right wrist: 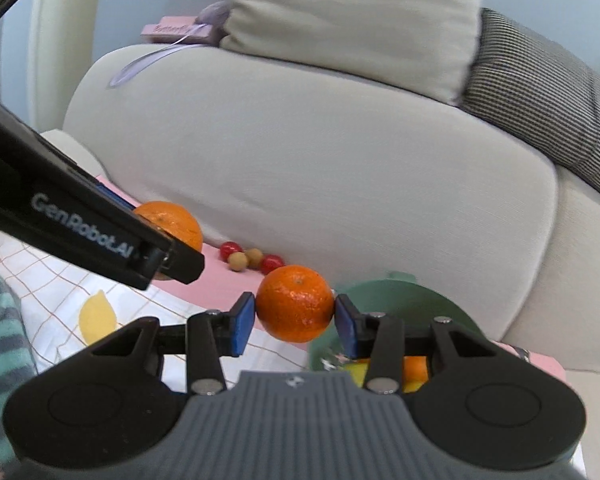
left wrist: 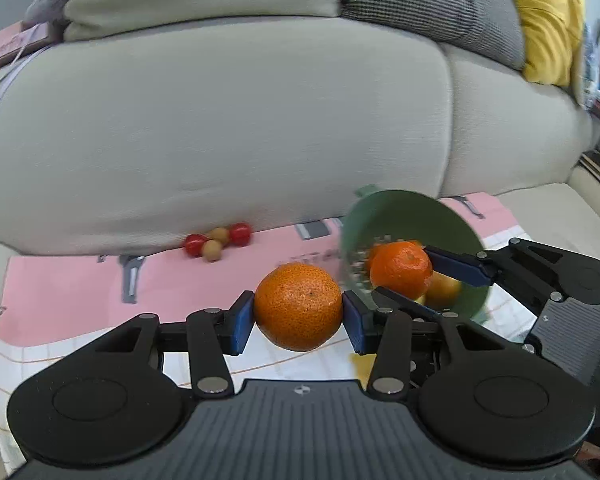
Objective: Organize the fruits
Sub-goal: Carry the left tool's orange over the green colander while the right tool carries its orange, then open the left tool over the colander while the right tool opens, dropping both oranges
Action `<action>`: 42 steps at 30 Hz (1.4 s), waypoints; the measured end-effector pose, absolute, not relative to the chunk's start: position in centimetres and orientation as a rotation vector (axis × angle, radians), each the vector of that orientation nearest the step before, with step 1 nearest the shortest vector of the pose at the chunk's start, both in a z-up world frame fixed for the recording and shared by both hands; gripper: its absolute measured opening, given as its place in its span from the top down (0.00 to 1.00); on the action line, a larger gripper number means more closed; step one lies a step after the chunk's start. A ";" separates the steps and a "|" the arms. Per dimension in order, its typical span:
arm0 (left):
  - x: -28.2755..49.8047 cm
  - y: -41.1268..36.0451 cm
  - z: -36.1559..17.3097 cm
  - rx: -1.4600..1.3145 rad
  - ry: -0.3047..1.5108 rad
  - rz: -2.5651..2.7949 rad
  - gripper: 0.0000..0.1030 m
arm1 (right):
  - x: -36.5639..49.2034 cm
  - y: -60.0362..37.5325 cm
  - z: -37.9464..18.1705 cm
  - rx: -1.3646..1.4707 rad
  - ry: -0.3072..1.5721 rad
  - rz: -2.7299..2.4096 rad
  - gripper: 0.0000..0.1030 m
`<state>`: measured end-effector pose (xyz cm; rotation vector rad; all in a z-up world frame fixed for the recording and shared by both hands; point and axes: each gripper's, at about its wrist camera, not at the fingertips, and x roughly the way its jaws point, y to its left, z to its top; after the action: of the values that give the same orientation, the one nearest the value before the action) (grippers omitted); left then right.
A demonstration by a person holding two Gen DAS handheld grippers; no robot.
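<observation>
My left gripper (left wrist: pixel 298 318) is shut on an orange mandarin (left wrist: pixel 298 306) and holds it above the cloth. My right gripper (right wrist: pixel 295 316) is shut on a second mandarin (right wrist: pixel 295 303); in the left wrist view that gripper (left wrist: pixel 406 278) holds this mandarin (left wrist: pixel 400 268) over the green bowl (left wrist: pixel 404 216). The bowl (right wrist: pixel 396 300) holds yellow and orange fruit (left wrist: pixel 444 290). The left gripper's mandarin (right wrist: pixel 176 222) shows at the left of the right wrist view. Small red and tan fruits (left wrist: pixel 218 242) lie by the sofa base.
A pink and white checked cloth (left wrist: pixel 60 300) covers the surface. A beige sofa (left wrist: pixel 220 120) with cushions stands right behind it. A yellow cushion (left wrist: pixel 548 20) is at the far right. A striped sleeve (right wrist: pixel 0 340) is at the left edge.
</observation>
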<state>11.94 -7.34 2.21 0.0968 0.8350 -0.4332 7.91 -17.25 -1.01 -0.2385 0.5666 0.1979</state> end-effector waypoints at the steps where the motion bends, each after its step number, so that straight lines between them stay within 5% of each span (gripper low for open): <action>1: 11.8 -7.8 2.2 0.097 0.833 -0.445 0.49 | 7.5 -17.7 -1.0 -0.233 0.564 0.189 0.60; 18: 12.5 -14.6 0.2 0.144 0.889 -0.576 0.49 | 7.2 -25.8 -2.1 -0.088 0.627 0.060 0.60; 42: 19.7 -19.7 -5.0 0.319 0.992 -0.514 0.49 | 14.3 -28.9 -6.1 -0.264 0.736 0.013 0.60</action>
<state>19.65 -19.73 -5.04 0.3191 0.9924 -0.5141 14.31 -28.88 -6.14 -0.2642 0.7362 0.0133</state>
